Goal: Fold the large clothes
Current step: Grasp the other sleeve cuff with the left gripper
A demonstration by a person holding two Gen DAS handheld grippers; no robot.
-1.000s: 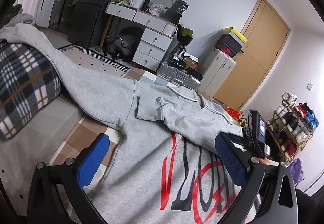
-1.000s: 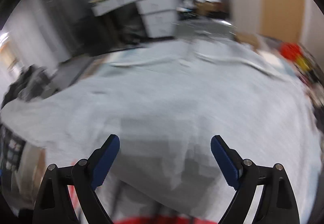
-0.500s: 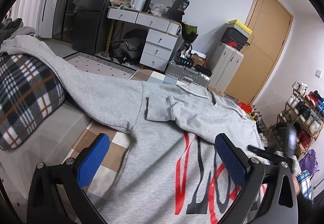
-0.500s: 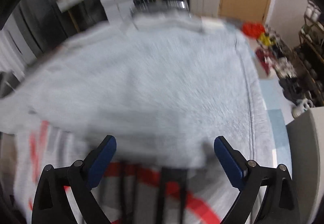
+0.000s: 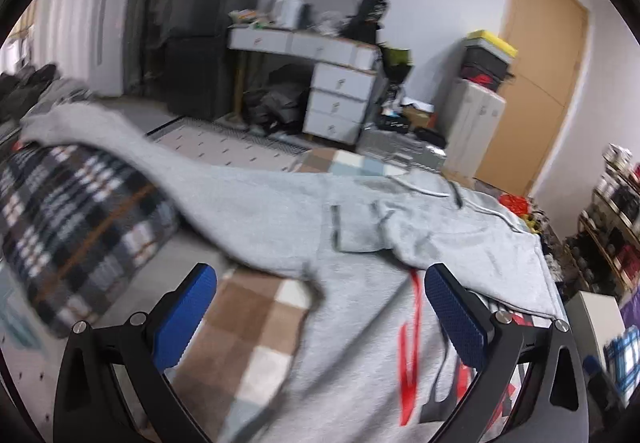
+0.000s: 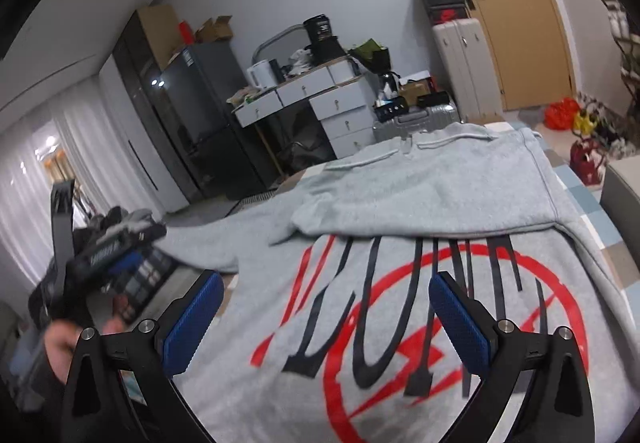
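Note:
A large grey hoodie [image 6: 400,307] with a red and black print lies flat on the bed, print side up. One sleeve [image 6: 420,199] is folded across its upper part. The other sleeve [image 5: 132,151] stretches out left over a plaid pillow [image 5: 68,211]. My left gripper [image 5: 320,307] is open and empty above the hoodie's left edge [image 5: 316,283]. My right gripper [image 6: 324,319] is open and empty above the printed middle. The left gripper's body [image 6: 100,247] shows in the right wrist view, held by a hand.
A checked brown bed cover [image 5: 248,327] shows beside the hoodie. Beyond the bed stand a white drawer desk [image 5: 336,83], a dark fridge [image 5: 204,27], suitcases [image 6: 464,71], a wooden door [image 5: 536,83] and a shoe rack [image 5: 616,211].
Both grippers have pulled back from the folded sleeve. The right gripper moved from close over the sleeve to above the print. The left view swung left toward the outstretched sleeve.

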